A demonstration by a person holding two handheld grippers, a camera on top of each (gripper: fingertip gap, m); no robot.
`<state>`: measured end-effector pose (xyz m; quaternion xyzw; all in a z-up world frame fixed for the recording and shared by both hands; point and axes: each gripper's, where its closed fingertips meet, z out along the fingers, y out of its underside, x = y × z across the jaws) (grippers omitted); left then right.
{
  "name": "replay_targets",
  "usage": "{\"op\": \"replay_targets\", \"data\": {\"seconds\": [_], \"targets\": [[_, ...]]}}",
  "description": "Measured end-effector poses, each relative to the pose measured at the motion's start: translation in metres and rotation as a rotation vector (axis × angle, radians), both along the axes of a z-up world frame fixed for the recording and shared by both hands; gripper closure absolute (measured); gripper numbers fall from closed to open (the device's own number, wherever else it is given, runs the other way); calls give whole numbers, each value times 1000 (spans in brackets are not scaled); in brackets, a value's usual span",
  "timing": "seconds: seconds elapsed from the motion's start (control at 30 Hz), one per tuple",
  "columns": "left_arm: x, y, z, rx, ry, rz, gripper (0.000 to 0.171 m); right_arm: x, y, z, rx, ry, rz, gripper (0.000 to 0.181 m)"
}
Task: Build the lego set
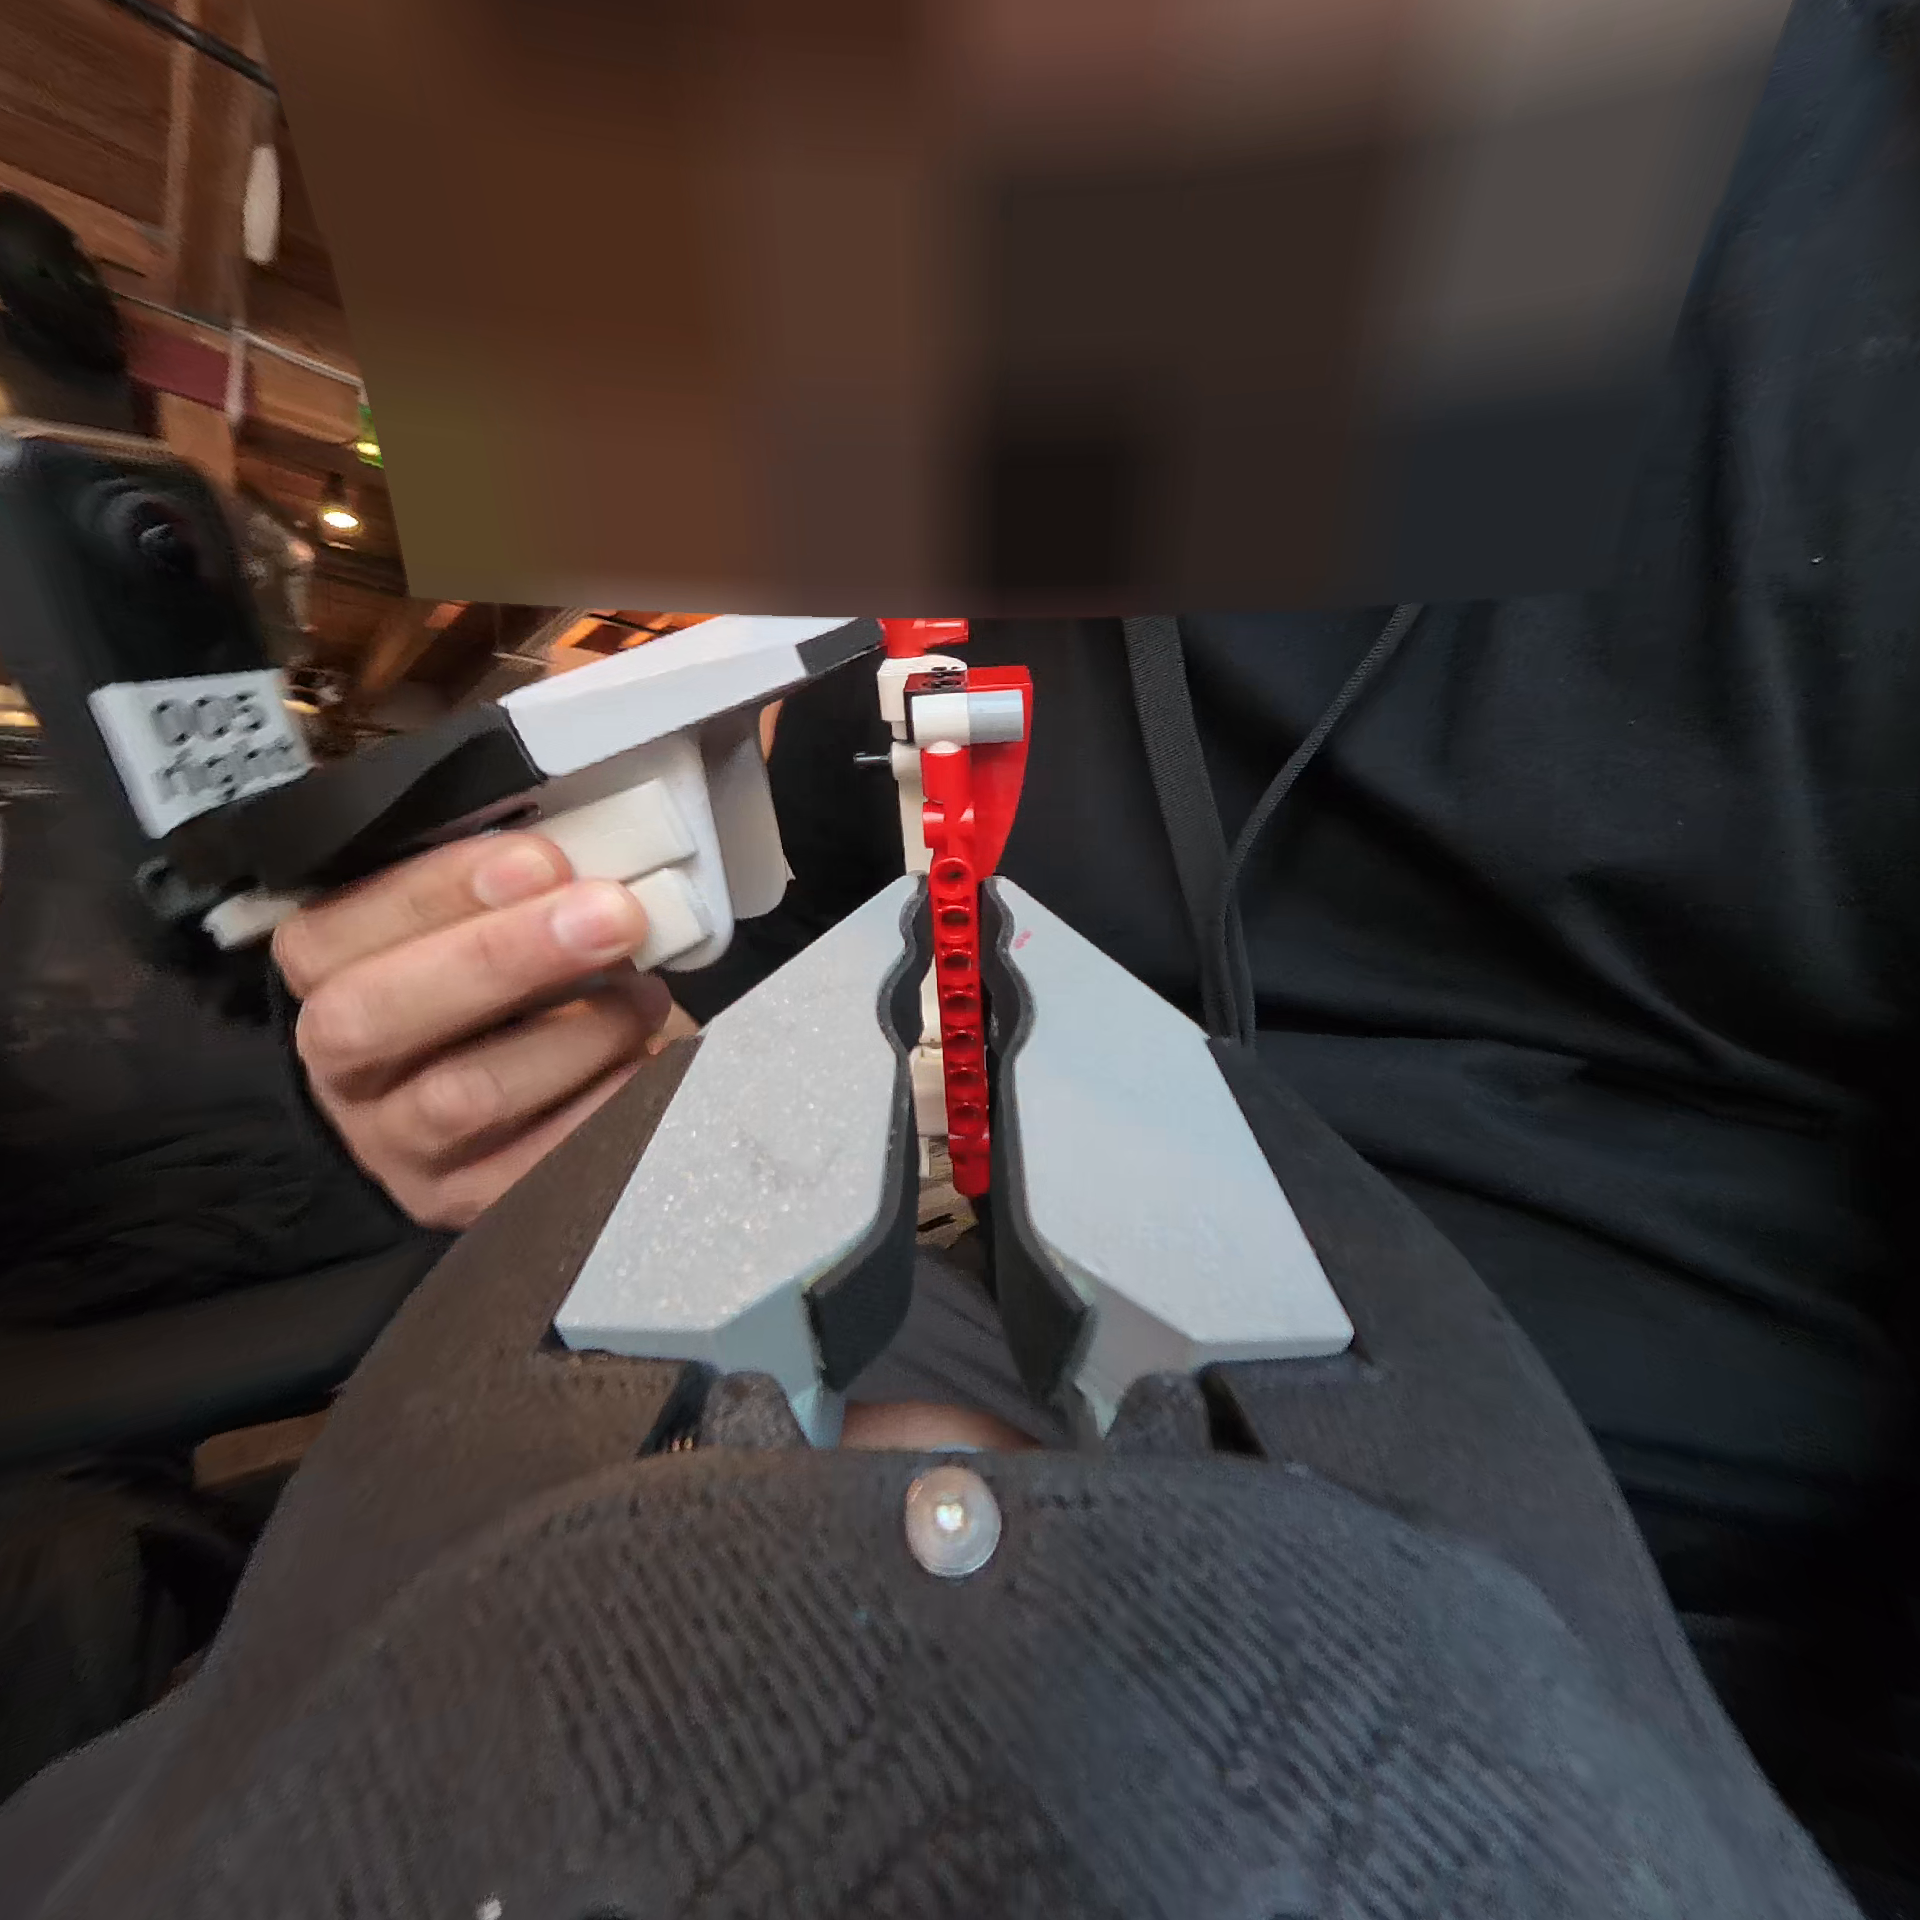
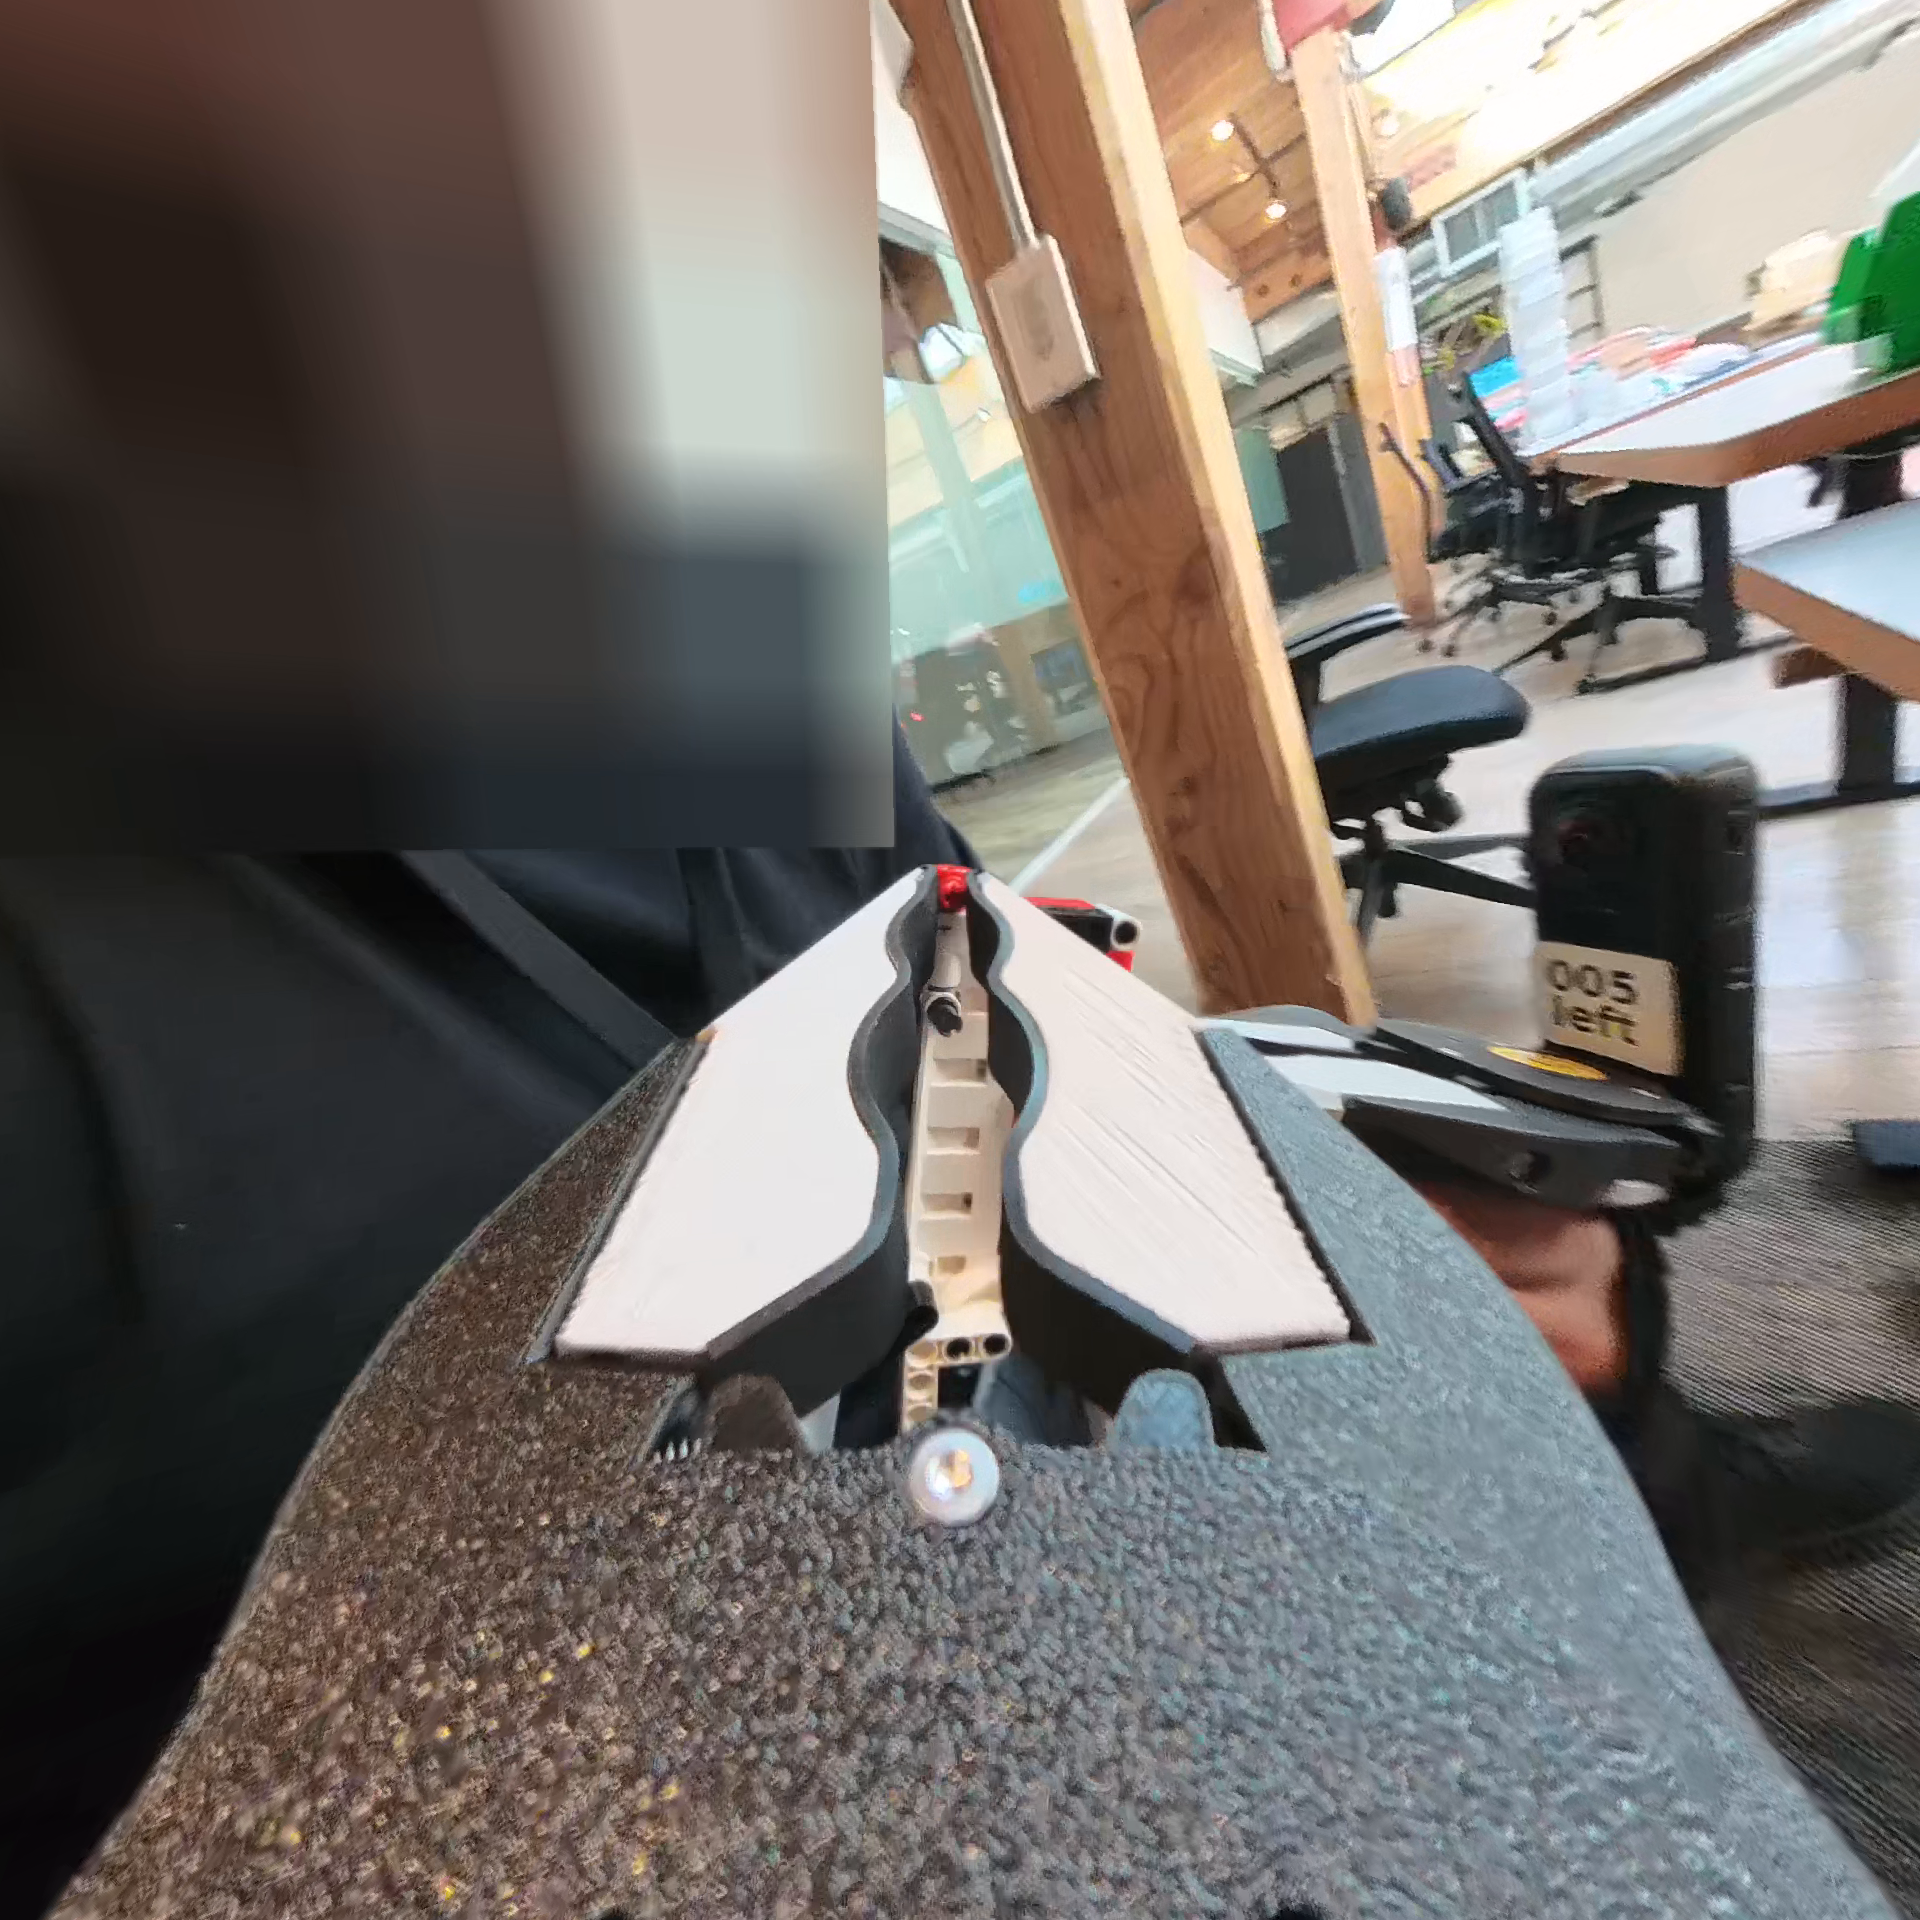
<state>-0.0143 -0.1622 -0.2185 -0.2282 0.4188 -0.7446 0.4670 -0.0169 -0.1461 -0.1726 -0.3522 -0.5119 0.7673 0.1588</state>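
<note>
A red and white lego assembly is held in the air between both grippers, close to a person in a black top. In the left wrist view my left gripper (image 1: 954, 883) is shut on its long red beam with holes (image 1: 958, 1008); red, white and grey parts (image 1: 971, 727) stick out above the fingertips. The right gripper (image 1: 831, 649) comes in from the left, held by a hand (image 1: 447, 997). In the right wrist view my right gripper (image 2: 948, 881) is shut on the white beam (image 2: 951, 1174) of the same assembly. The left gripper (image 2: 1382, 1060) shows at the right.
The person's black-clothed body (image 1: 1558, 935) fills the space just behind the assembly. A wooden post (image 2: 1164, 582), a black office chair (image 2: 1403, 727) and tables (image 2: 1766, 436) with clutter stand farther off on the right.
</note>
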Motion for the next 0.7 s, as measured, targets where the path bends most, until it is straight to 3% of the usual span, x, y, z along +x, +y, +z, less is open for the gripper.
{"op": "replay_targets", "data": {"seconds": [0.13, 0.23, 0.37, 0.5, 0.63, 0.7], "targets": [[-10, 8, 2, -23, -19, 56, 167, -6, 21, -6, 70, -55, -134, 168], [-17, 26, 5, -87, -40, 155, 167, -16, 66, -10, -49, -155, -321, 147], [-25, 48, 12, -164, -49, 298, 167, -17, 121, -40, -134, -355, -590, 127], [-22, 49, 15, -185, -26, 373, 167, -5, 155, -82, -39, -544, -833, 128], [-17, 40, 19, -216, -39, 402, 167, 9, 170, -102, 1, -638, -908, 151], [-13, 34, 19, -224, -34, 407, 166, 13, 172, -106, 38, -664, -912, 154]]}}
